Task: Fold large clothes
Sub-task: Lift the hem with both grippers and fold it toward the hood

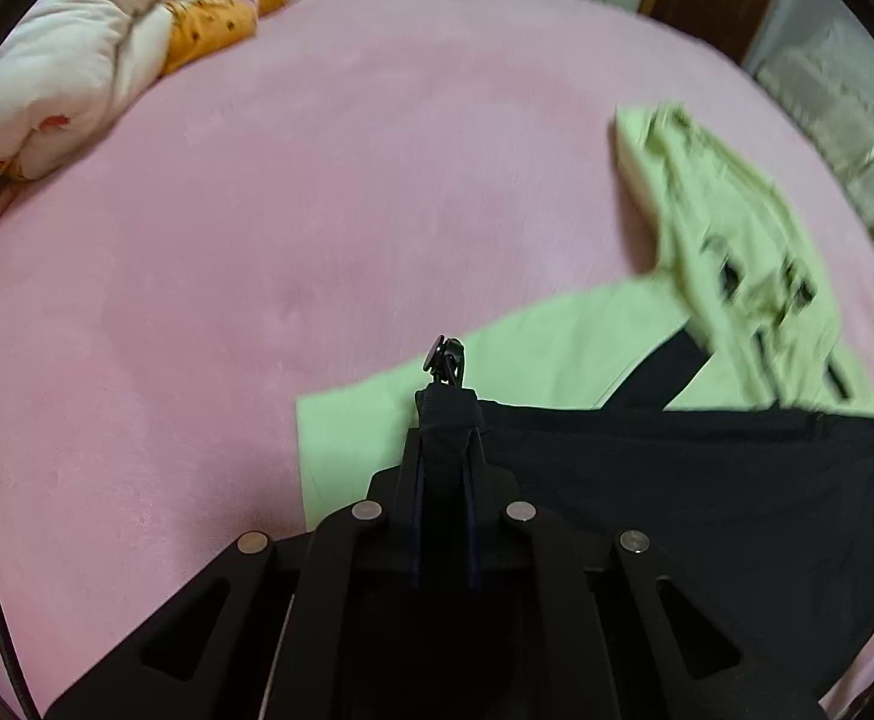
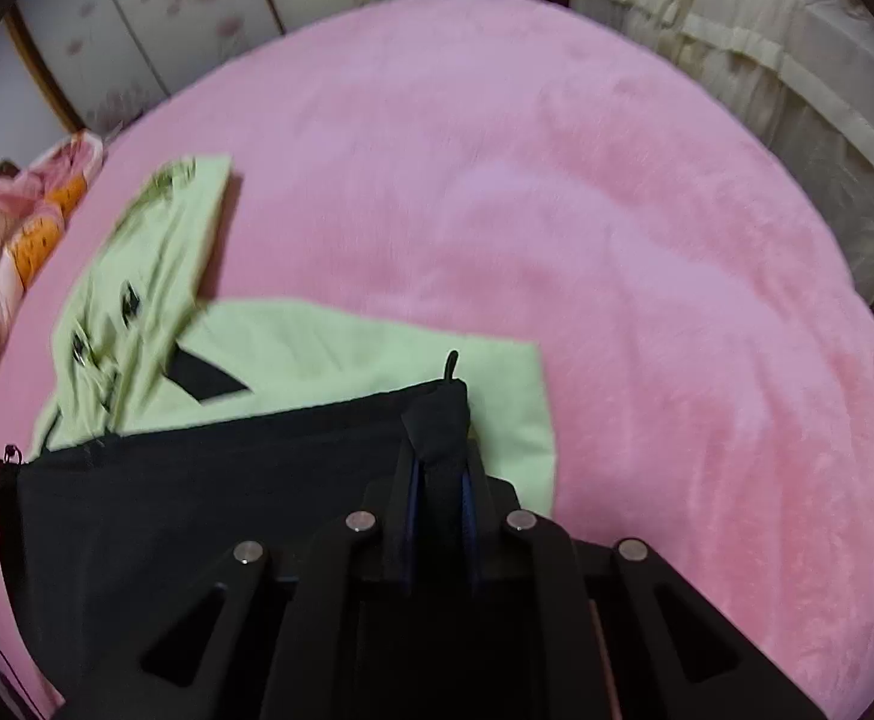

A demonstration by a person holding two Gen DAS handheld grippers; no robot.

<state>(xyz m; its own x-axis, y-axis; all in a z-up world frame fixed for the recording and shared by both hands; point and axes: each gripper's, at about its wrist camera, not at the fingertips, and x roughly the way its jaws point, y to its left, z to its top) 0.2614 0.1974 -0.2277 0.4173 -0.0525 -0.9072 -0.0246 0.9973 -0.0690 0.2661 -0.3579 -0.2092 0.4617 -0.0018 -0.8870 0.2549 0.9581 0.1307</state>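
Observation:
A light green jacket with a black lining lies on the pink bed; it shows in the left wrist view (image 1: pixel 563 348) and the right wrist view (image 2: pixel 329 348). Its black hem is lifted and stretched between both grippers. My left gripper (image 1: pixel 446 420) is shut on one corner of the black hem (image 1: pixel 707 480), where a cord stopper sticks up. My right gripper (image 2: pixel 437 420) is shut on the other corner of the hem (image 2: pixel 197 468). A green sleeve with black marks lies folded across the jacket, in the left wrist view (image 1: pixel 737 228) and the right wrist view (image 2: pixel 137 276).
The pink plush bed cover (image 1: pixel 317 210) spreads wide around the jacket. A rolled flowered quilt (image 1: pixel 107 48) lies at the head of the bed. Wardrobe doors (image 2: pixel 167 6) and a beige covered piece of furniture (image 2: pixel 767 60) stand beyond the bed edge.

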